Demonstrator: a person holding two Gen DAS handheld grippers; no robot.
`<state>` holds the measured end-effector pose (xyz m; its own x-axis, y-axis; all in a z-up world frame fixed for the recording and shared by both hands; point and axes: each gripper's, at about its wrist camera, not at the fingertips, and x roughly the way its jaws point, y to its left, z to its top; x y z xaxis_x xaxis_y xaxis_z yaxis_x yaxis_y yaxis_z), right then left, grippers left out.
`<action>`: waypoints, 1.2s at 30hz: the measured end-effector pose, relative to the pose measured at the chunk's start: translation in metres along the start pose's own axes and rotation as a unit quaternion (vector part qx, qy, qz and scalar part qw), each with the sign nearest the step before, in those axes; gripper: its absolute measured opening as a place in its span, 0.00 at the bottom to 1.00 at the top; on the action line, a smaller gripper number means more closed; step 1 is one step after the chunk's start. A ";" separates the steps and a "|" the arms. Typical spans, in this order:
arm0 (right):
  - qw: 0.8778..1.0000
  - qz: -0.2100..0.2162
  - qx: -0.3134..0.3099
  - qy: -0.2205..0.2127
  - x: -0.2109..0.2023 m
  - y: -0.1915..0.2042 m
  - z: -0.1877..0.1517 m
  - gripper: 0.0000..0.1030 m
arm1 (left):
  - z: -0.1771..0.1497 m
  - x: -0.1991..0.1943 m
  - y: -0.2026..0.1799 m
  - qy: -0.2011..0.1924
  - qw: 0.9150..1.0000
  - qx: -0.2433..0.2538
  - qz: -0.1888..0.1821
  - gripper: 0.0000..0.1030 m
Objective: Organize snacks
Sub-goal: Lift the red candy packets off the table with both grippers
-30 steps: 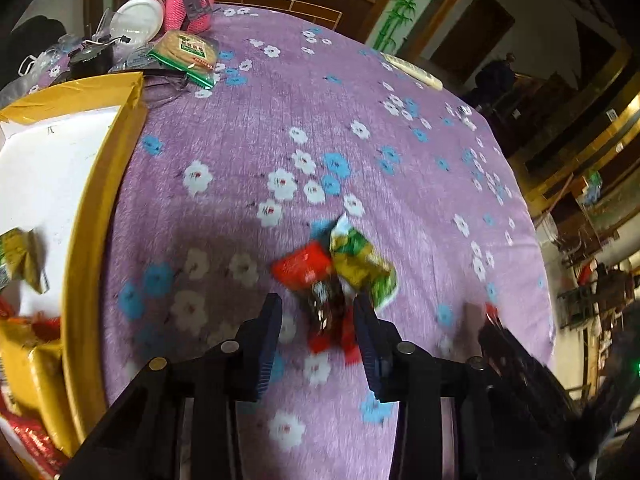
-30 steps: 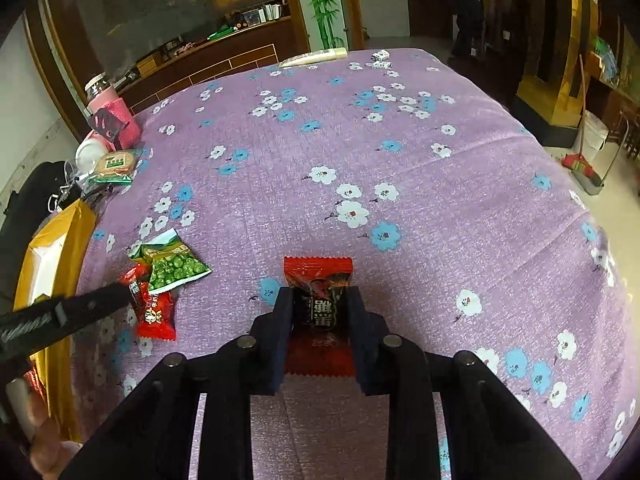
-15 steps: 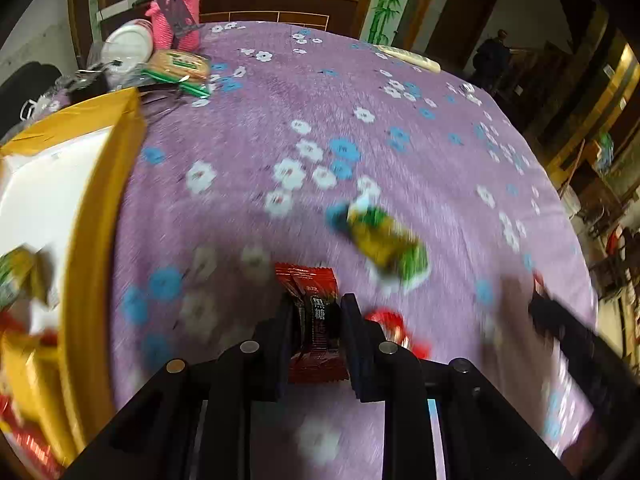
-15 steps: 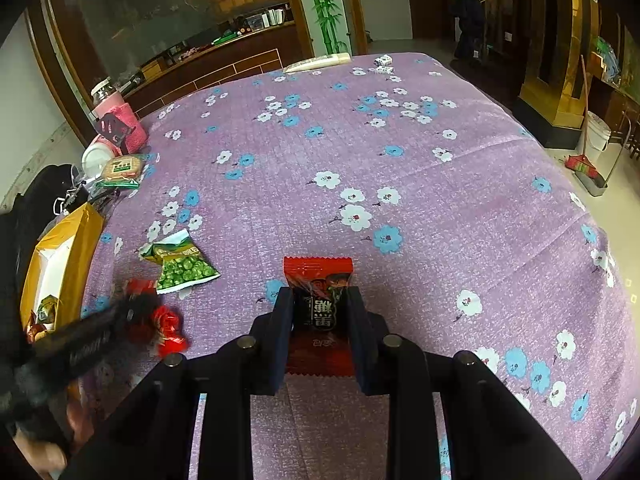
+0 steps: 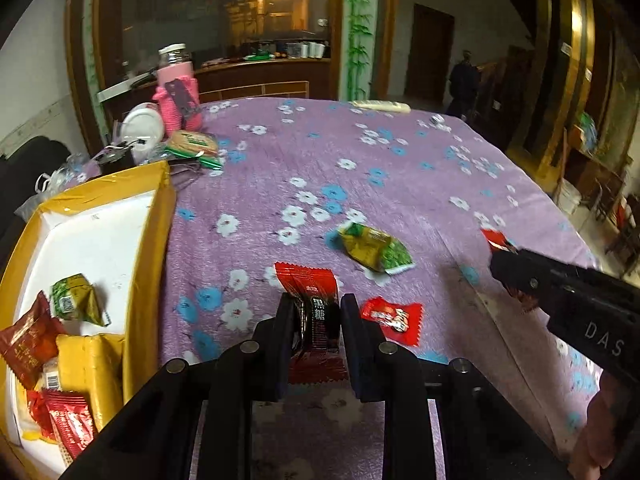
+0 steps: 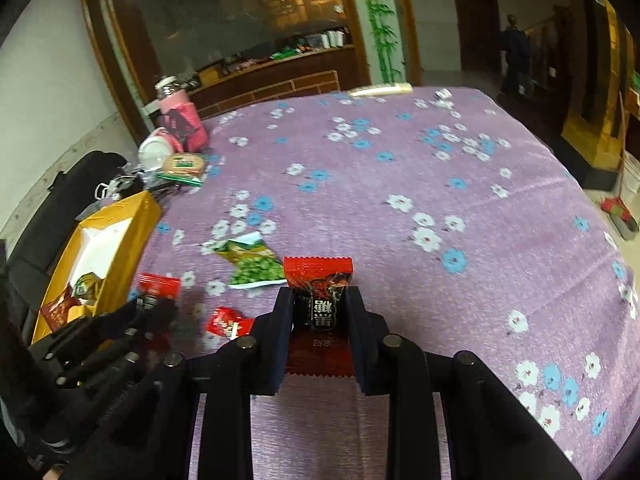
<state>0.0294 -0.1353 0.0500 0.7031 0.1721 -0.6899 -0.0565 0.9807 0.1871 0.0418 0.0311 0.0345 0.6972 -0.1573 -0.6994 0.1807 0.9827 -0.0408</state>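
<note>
My left gripper [image 5: 314, 312] is shut on a red-and-black candy packet [image 5: 314, 300] and holds it above the purple flowered tablecloth [image 5: 360, 160]. My right gripper [image 6: 318, 304] is shut on a similar red-and-black candy packet [image 6: 320, 284]. A green pea snack bag [image 5: 374, 248] and a small red candy [image 5: 394, 318] lie on the cloth ahead of the left gripper; both also show in the right wrist view, the bag [image 6: 252, 266] and the candy [image 6: 228, 322]. A yellow box [image 5: 148, 240] with several snacks stands at the left.
A pink bottle [image 5: 176, 88], a white lid [image 5: 142, 128] and a biscuit pack [image 5: 192, 146] sit at the table's far left. A long white packet [image 5: 380, 106] lies at the far edge. The right gripper's body [image 5: 568, 292] reaches in from the right.
My left gripper closed on the red-and-black candy packet and lifted it off the cloth, leaving the green bag and small red candy. The right gripper kept its packet and shifted little.
</note>
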 end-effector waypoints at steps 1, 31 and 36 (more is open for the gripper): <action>1.000 0.001 -0.008 -0.005 -0.001 0.004 -0.001 0.24 | 0.000 -0.001 -0.001 -0.003 1.000 0.006 0.004 0.22; 0.999 -0.006 -0.042 -0.009 0.005 0.019 -0.010 0.24 | -0.003 -0.004 0.000 -0.034 0.997 0.024 0.065 0.24; 0.999 0.000 -0.041 -0.004 0.006 0.019 -0.010 0.24 | -0.003 -0.004 0.000 -0.033 0.997 0.022 0.063 0.24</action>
<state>0.0249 -0.1143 0.0423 0.7094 0.1723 -0.6834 -0.1151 0.9850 0.1289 0.0367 0.0317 0.0354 0.7605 -0.0401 -0.6481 0.1180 0.9900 0.0772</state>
